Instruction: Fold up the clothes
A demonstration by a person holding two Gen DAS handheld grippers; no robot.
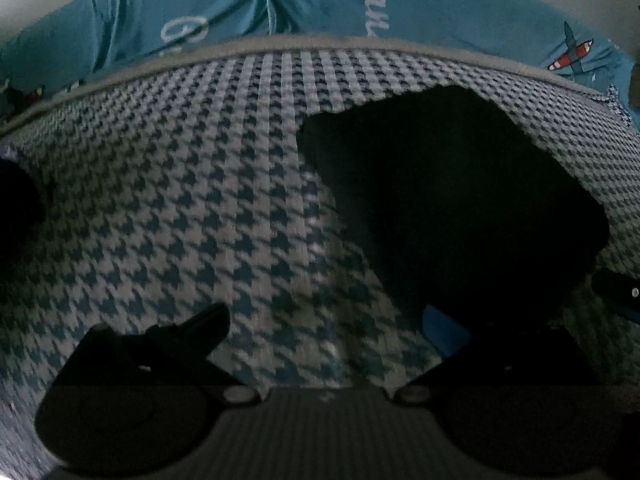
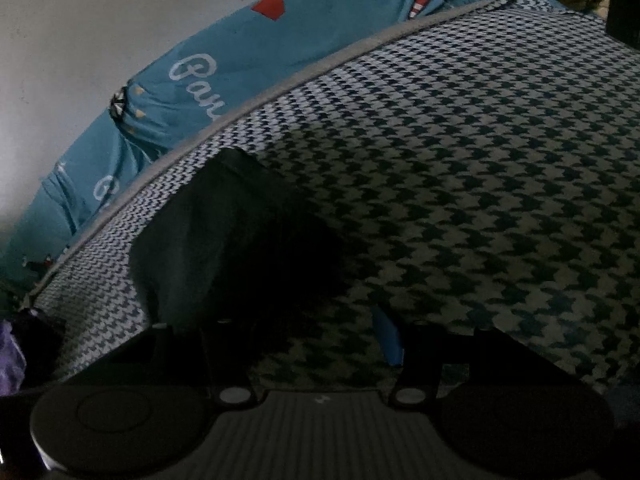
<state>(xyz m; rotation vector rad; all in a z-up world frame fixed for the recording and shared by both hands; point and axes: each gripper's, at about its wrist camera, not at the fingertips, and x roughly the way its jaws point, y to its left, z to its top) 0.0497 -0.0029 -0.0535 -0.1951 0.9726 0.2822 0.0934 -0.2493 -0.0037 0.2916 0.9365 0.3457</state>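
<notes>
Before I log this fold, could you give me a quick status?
Both claws open, low over houndstooth cloth. Dark garment lies flat on it, ungripped. Nothing in the way.

A blue-and-white houndstooth knit cloth [image 2: 460,152] with a plain grey border filled most of the view. On its left part lay a dark, nearly black folded garment [image 2: 240,232]. Beyond the border, to the far left, spread a turquoise printed sheet [image 2: 224,40] with white script and a red shape. The right gripper [image 2: 320,344] sat low over the houndstooth, fingers apart, a blue pad [image 2: 388,336] showing.
</notes>
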